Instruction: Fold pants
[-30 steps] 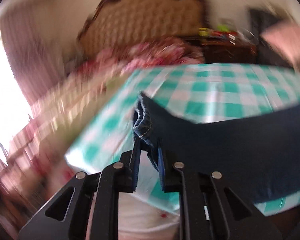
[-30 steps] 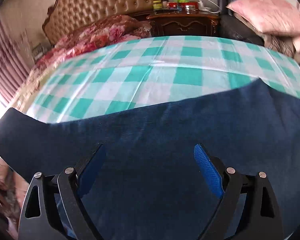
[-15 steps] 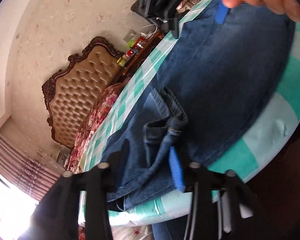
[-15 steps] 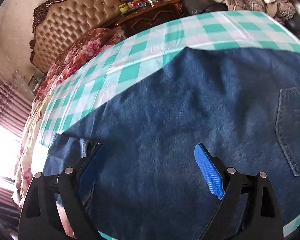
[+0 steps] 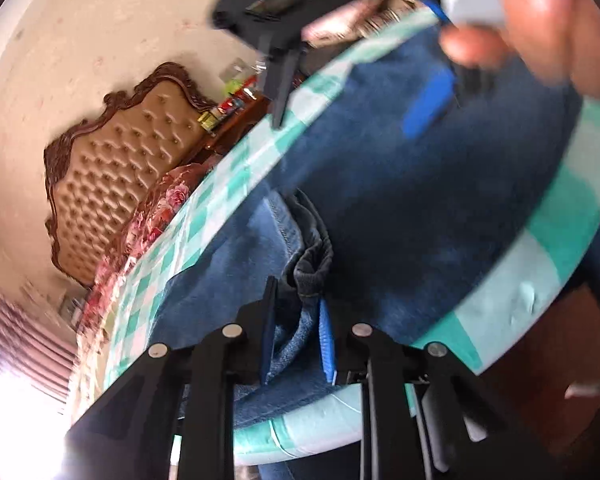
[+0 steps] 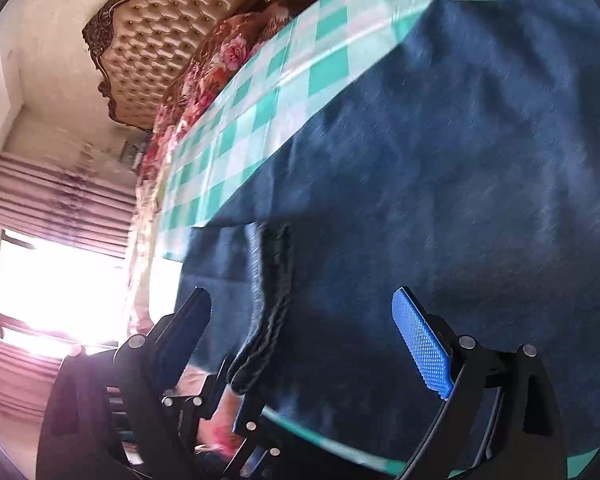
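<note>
Between the left gripper's [image 5: 296, 334] blue pads sat a bunched hem of the pants [image 5: 400, 216], and the jaws were closing on that denim, the pads close against it on both sides. Over at the right gripper [image 6: 304, 336] the jaws stood wide apart, hovering above the dark denim with nothing pinched; a thick seam edge [image 6: 272, 304] ran up between its fingers. A hand [image 5: 548, 20] gripped that tool (blurred, at the top of the left wrist view). Outward from both tools, the pants lay spread across the green-and-white checked tablecloth [image 6: 260, 92], reaching to its near edge, with one leg end turned over to show paler fabric. Beyond the table stood a tufted headboard [image 5: 120, 184] and a floral bedspread [image 6: 220, 60]. Judging by the layout, the step in hand was securing a leg end for a fold. Next, the right jaws would likely need their own hold, so both corners could be carried across evenly.
</note>
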`<state>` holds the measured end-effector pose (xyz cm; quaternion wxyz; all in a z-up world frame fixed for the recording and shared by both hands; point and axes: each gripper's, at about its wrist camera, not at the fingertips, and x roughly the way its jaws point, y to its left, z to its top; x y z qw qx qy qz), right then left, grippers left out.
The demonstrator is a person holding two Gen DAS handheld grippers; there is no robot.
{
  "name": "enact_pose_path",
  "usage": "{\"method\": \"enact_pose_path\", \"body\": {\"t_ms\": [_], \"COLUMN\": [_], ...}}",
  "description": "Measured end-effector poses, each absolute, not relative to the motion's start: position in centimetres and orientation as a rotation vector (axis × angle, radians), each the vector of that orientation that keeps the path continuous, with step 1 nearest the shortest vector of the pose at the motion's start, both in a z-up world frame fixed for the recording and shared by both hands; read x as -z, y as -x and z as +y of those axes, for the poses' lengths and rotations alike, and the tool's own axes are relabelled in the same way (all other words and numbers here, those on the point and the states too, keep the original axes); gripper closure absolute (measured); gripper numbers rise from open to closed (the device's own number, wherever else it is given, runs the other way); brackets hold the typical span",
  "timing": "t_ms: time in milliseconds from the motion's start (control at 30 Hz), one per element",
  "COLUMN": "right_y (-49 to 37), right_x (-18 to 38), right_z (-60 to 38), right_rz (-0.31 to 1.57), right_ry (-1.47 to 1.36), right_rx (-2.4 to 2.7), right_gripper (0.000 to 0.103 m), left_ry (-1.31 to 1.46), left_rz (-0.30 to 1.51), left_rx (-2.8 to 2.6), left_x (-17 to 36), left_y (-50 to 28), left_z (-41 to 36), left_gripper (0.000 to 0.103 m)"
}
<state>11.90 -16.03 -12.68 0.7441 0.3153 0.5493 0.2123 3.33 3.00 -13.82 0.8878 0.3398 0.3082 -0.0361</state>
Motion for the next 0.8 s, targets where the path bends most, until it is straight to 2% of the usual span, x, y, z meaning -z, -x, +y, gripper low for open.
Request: {"method": "enact_pose_path", "body": {"t_ms": [100, 400, 533, 633, 667, 700, 733, 800], "right_y": [-12.2, -13.4, -14.7, -15.9, -16.3, -16.5, -16.7, -16.6], "right_x": [13.0, 13.3, 13.8, 13.9, 13.9, 13.8, 13.6, 12.2], "right_z": [-15.1, -9.3, -7.3, -5.8, -5.5, -5.4, -5.5, -6.1], "right_rz": [1.249, 1.349, 1.376, 1.364, 1.344, 1.327, 1.309, 1.253], "right_ry": [-0.751, -0.698, -0.657, -0.588, -0.56, -0.545, -0.528, -0.508], "right_rx": [-0.512, -0.62, -0.626, -0.616, -0.598, -0.592, -0.584, -0.61], "right_gripper": [0.013, 0.014, 0.023, 0.042, 0.059, 0.084, 0.09, 0.093], "left_ry": [-0.662, -0.58, -0.565, -0.566, -0.569, -0.572, -0.584, -0.597], "left_rz": [0.628, 0.575, 0.552, 0.551, 0.552, 0.551, 0.547, 0.528], "left_rx": [0.076, 0.073, 0.073, 0.079, 0.079, 0.079, 0.078, 0.086], "left_x": [13.1, 10.7, 10.2, 10.2, 10.2, 10.5, 10.5, 10.2], "left_y": [-3.4, -3.1, -2.6, -2.5, -2.5, -2.3, -2.2, -2.0], "left_z": [3.6, 4.9, 4.9, 4.7, 4.6, 4.2, 3.9, 3.1], "left_gripper": [0.084, 0.084, 0.084, 0.084, 0.085, 0.085, 0.086, 0.086]}}
